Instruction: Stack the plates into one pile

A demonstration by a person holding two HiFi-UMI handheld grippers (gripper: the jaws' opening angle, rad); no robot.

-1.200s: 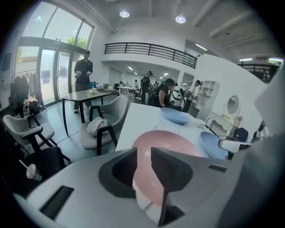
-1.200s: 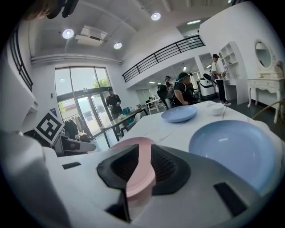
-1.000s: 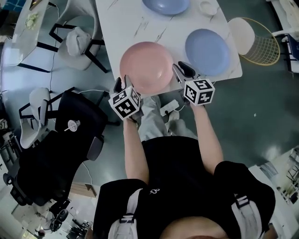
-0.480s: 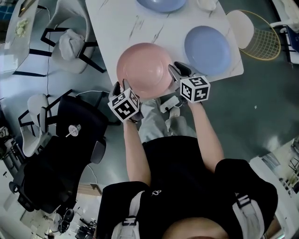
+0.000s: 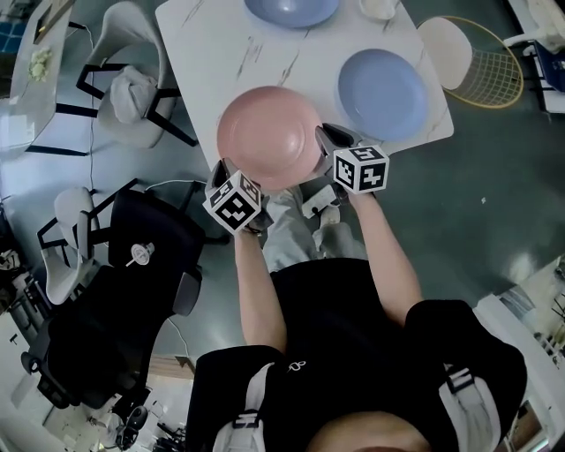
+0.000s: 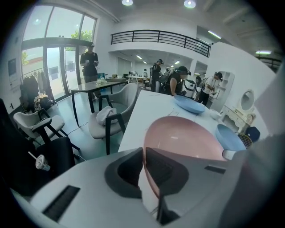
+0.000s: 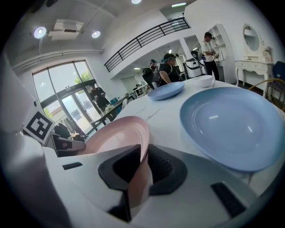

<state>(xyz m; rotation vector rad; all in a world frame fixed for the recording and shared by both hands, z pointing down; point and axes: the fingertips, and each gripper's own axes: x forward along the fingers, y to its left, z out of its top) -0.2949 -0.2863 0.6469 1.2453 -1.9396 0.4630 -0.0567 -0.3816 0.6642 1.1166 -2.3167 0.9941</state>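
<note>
Table (image 5: 221,44) occupies the far centre of the scene. Near plate (image 5: 269,137) is at the table's near edge and juts past it toward the person. Right plate (image 5: 383,94) lies on the table to the right of the near plate, slightly farther, apart from it. Far plate (image 5: 291,9) lies at the far side, well apart from both, with a small dish (image 5: 381,7) to its right. Left gripper (image 5: 222,172) is at the near plate's near-left rim and right gripper (image 5: 327,137) at its near-right rim; both sets of jaws are closing with the rim between them. A chair (image 5: 132,79) stands left of the table, another chair (image 5: 468,57) right of it. An office chair (image 5: 115,291) stands near left on the floor.
</note>
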